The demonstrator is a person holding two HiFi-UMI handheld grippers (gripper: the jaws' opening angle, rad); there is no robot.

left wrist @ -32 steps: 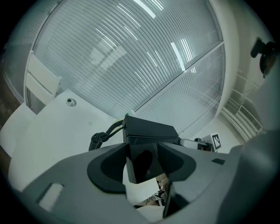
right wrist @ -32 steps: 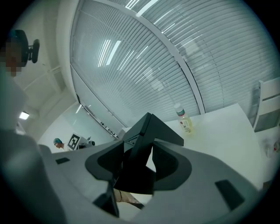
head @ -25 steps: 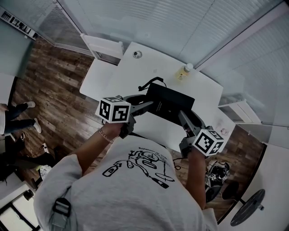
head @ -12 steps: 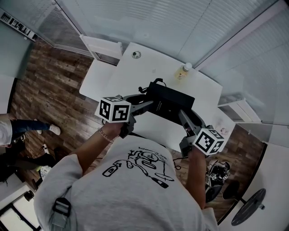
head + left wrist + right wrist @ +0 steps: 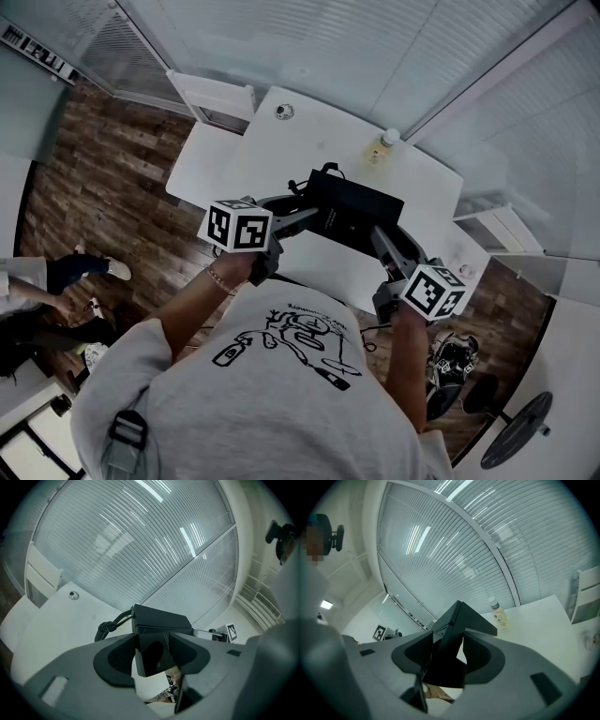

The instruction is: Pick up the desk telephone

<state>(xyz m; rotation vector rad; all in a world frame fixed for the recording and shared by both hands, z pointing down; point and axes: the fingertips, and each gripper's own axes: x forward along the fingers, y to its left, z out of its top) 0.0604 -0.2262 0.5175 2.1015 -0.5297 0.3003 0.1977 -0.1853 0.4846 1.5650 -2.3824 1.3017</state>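
Observation:
The black desk telephone (image 5: 353, 215) is held up above the white desk (image 5: 281, 155), tilted, between my two grippers. My left gripper (image 5: 314, 215) is shut on its left edge, where a black coiled cord (image 5: 309, 176) hangs out. In the left gripper view the telephone (image 5: 157, 634) fills the gap between the jaws of the left gripper (image 5: 152, 653). My right gripper (image 5: 375, 236) is shut on the phone's right edge. The right gripper view has the telephone (image 5: 457, 620) wedged in the right gripper (image 5: 450, 656).
A small bottle of yellowish liquid (image 5: 382, 147) stands at the desk's far edge, and a round grommet (image 5: 285, 112) sits at its far left corner. Slatted glass walls enclose the desk. A person's legs (image 5: 56, 277) are on the wooden floor at left.
Both grippers and the telephone have hardly moved. The person on the floor at left has walked further down the picture.

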